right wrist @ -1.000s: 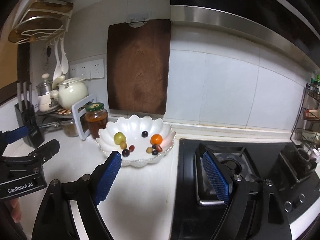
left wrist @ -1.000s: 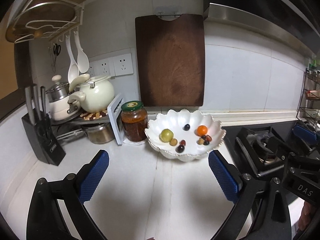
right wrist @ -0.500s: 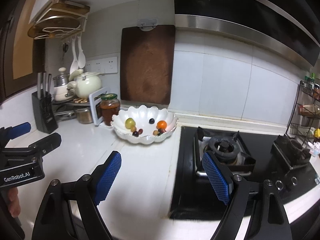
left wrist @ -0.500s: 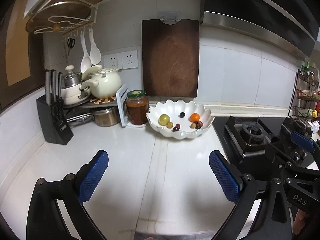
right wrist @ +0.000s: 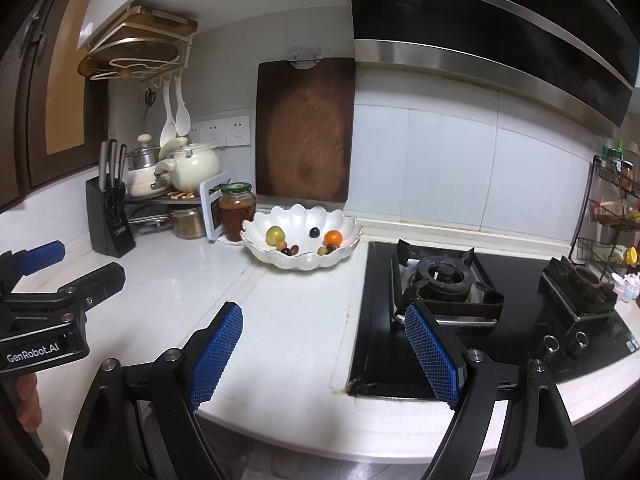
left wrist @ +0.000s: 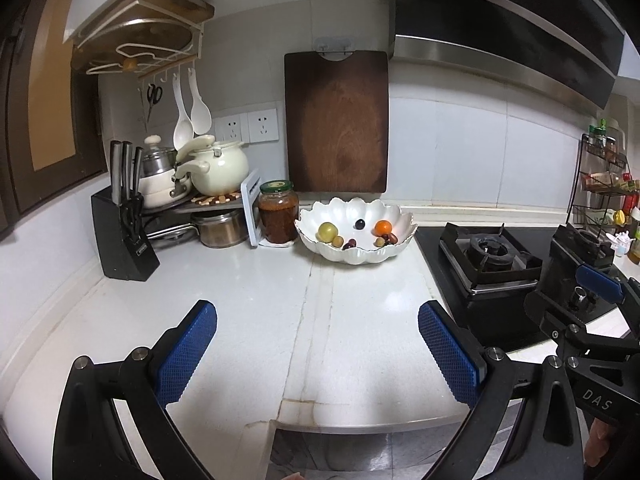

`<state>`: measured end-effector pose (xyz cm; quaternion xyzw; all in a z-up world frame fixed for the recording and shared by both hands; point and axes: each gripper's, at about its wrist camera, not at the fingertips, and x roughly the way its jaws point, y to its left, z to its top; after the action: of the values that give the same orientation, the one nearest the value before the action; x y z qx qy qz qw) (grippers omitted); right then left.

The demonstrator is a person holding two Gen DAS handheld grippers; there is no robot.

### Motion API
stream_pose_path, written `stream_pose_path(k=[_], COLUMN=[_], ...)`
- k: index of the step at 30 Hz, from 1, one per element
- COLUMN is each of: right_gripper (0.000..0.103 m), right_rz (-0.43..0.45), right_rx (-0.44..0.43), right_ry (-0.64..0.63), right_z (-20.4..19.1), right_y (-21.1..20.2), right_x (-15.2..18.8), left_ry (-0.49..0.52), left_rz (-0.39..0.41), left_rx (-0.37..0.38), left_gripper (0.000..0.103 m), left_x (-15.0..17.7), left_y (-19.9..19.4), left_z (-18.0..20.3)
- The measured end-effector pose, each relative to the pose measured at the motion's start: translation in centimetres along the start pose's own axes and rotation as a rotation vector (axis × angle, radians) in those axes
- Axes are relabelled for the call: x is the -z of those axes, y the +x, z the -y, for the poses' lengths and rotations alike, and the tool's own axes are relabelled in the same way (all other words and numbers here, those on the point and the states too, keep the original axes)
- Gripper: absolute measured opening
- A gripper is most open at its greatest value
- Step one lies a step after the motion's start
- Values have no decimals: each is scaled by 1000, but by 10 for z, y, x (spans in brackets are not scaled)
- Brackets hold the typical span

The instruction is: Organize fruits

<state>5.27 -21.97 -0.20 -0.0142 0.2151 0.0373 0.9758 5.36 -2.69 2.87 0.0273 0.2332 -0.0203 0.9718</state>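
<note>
A white scalloped bowl [left wrist: 394, 249] stands at the back of the white counter, also in the right wrist view [right wrist: 340, 254]. In it lie a yellow-green fruit [left wrist: 327, 231], an orange one [left wrist: 383, 226], a dark grape [left wrist: 360, 223] and several small dark and tan fruits. My left gripper [left wrist: 318, 322] is open and empty, held over the counter's front edge, far from the bowl. My right gripper [right wrist: 324, 322] is open and empty, near the front edge by the stove. The left gripper also shows at the left of the right wrist view [right wrist: 44, 264].
A gas stove [right wrist: 448, 280] fills the right side. A jar of sauce [left wrist: 278, 218], a pot rack with a kettle [left wrist: 216, 166], a knife block [left wrist: 122, 232] and a hanging cutting board [left wrist: 338, 128] line the back. A spice rack [left wrist: 604, 192] stands far right.
Both grippers have pulled back and up from the bowl toward the counter's front edge; the bowl now looks smaller and farther. Both stay open and empty.
</note>
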Motion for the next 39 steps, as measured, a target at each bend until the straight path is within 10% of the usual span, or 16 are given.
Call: stream_pose_path(k=[39], right_gripper=[84], right_rz=[26], right_rx=[3], right_ry=[14], right_z=[20], right_y=[-36], right_x=[12], left_ry=[13], left_rz=[28], left_rx=[27], left_gripper=[103], left_x=[9], left_y=[-38], left_z=[20])
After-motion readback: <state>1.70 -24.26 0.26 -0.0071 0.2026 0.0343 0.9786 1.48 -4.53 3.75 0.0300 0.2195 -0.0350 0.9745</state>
